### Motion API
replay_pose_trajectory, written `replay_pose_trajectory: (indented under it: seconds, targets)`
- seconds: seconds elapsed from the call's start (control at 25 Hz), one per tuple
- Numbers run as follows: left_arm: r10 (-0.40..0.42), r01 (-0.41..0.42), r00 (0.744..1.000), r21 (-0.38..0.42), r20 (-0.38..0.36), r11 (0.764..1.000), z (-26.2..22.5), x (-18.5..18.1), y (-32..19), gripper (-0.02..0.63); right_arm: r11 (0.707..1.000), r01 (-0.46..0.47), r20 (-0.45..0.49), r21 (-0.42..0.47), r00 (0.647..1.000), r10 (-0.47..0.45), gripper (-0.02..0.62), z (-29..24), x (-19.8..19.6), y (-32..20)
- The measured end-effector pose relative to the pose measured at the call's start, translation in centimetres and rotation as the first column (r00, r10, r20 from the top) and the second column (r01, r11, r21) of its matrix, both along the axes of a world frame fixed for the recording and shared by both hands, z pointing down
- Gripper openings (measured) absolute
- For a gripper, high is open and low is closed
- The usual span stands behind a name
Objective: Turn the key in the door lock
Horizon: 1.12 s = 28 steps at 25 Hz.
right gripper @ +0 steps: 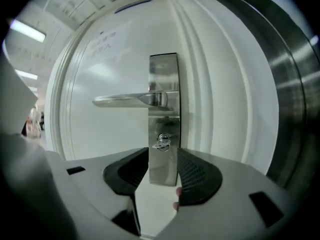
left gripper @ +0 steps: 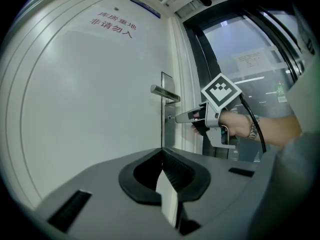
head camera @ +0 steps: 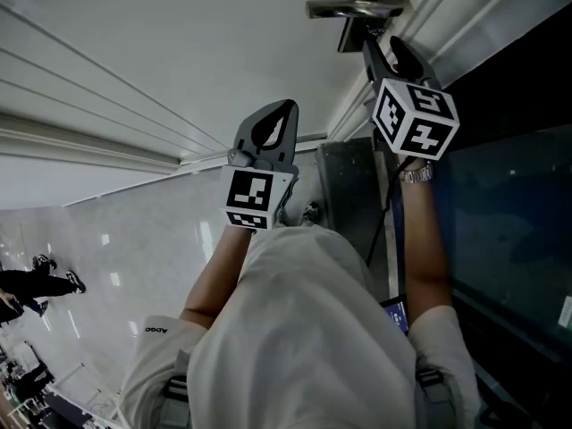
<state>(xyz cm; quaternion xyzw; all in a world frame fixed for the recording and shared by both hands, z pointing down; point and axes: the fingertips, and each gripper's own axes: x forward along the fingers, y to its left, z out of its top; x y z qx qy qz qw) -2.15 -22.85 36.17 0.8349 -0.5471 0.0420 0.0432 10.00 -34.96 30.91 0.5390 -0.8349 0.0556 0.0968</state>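
Key (right gripper: 161,142) in the door lock, just ahead of the released right gripper (right gripper: 162,156).
The small silver key sits crosswise in the steel lock plate (right gripper: 163,74) below the lever handle (right gripper: 125,100), framed by the parted jaws and untouched.

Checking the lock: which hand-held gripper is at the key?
The right hand-held gripper, jaws apart before the key; the left hand-held gripper hangs back, shut.

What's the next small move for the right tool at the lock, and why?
Probably roll the right tool until its pads face the key's flat sides, then close. Its jaws stand apart and grip nothing. The key sits in the lock just ahead of the gap with its head lying level, so as aligned now the pads would meet its edges.
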Motion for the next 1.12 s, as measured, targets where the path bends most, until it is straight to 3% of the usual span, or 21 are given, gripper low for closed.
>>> replay_pose_trajectory:
  seconds: [0.12, 0.28, 0.44, 0.6, 0.68, 0.96, 1.12]
  targets:
    - [0.004, -0.004, 1.000, 0.001, 0.000, 1.000, 0.0, 0.2, -0.1, 0.008, 0.994, 0.004, -0.296, 0.109, 0.955, 0.029, 0.153, -0.2, -0.4, 0.0]
    - [0.004, -0.004, 1.000, 0.003, -0.001, 1.000, -0.2, 0.3, -0.1, 0.008, 0.974, 0.051, -0.587, 0.222, 0.804, 0.092, 0.153, -0.6, -1.4, 0.0]
    - [0.002, -0.002, 1.000, 0.000, 0.004, 1.000, -0.1, 0.2, -0.3, 0.008, 0.959, 0.106, -0.715, 0.264, 0.689, 0.121, 0.153, -0.3, -2.2, -0.3]
    - [-0.007, 0.007, 1.000, -0.004, 0.002, 1.000, 0.2, -0.1, -0.6, 0.008, 0.959, 0.151, -0.815, 0.241, 0.568, 0.115, 0.152, 1.0, -2.8, -1.1]
    - [-0.014, 0.014, 1.000, -0.006, 0.000, 1.000, 0.3, -0.3, -0.7, 0.008, 0.956, 0.163, -0.840, 0.244, 0.528, 0.124, 0.152, 1.4, -2.9, -1.2]
    - [-0.006, 0.006, 1.000, -0.010, -0.006, 1.000, 0.4, 0.0, -1.3, 0.008, 0.958, 0.150, -0.816, 0.243, 0.566, 0.118, 0.148, 1.0, -3.0, -1.6]
    - [0.001, -0.001, 1.000, -0.014, -0.005, 1.000, 0.6, 0.4, -1.8, 0.008, 0.955, 0.113, -0.790, 0.273, 0.592, 0.156, 0.076, 0.3, -2.6, -2.1]
